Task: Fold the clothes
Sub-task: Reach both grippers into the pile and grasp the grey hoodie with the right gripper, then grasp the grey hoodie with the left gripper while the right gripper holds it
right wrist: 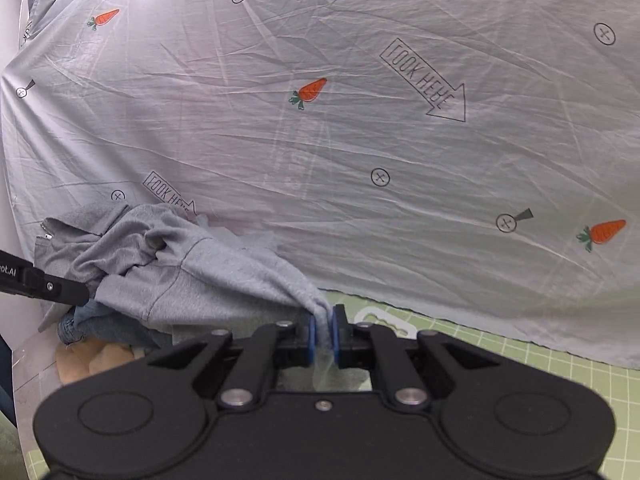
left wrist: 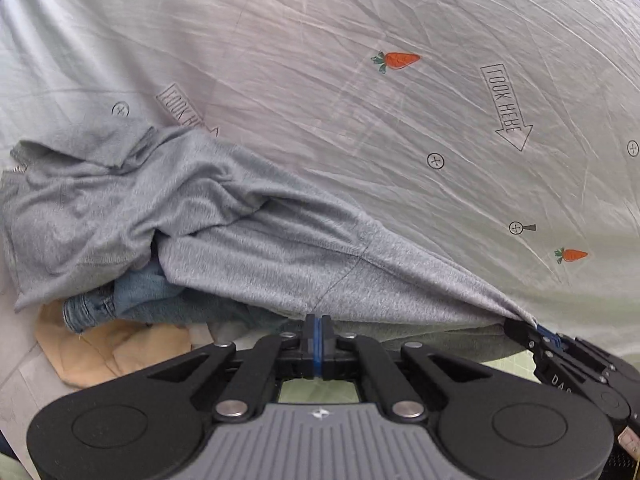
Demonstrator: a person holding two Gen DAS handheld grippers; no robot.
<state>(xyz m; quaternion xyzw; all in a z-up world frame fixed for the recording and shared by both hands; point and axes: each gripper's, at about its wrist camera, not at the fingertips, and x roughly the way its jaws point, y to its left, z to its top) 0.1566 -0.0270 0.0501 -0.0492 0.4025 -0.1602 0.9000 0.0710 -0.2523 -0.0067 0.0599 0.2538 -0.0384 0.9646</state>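
A grey heathered knit garment [left wrist: 240,240], soft and fuzzy-surfaced with stitched seams, lies crumpled at the near left edge of a thin, creased pale sheet [left wrist: 320,40]. The sheet is printed with orange carrots [left wrist: 396,60], small circled crosses and outlined arrows lettered "LOOK HERE". The garment's far end bunches into thick folds with a hood-like flap and a glimpse of metal zipper teeth; from there the cloth stretches towards the cameras in a taut, tapering wedge.

The right gripper [right wrist: 322,334] has its blue-padded jaws closed nearly together on a gathered tip of the grey garment [right wrist: 200,280], the fabric pinched into a narrow pleat between the pads. In the left wrist view the same gripper [left wrist: 534,326] shows at the lower right, the garment's corner drawn to a point in its black fingers.

The left gripper [left wrist: 317,344] has its jaws pressed together, blue pads meeting in a thin line; the garment's hem runs just beyond the tips, and whether any cloth is caught between them cannot be told.

Under the grey garment, at its near left side, lies folded blue denim [left wrist: 120,300] with a stitched hem, and beneath that a pale tan cloth [left wrist: 100,356]. A green gridded mat [right wrist: 560,364] shows beside the sheet's near edge.
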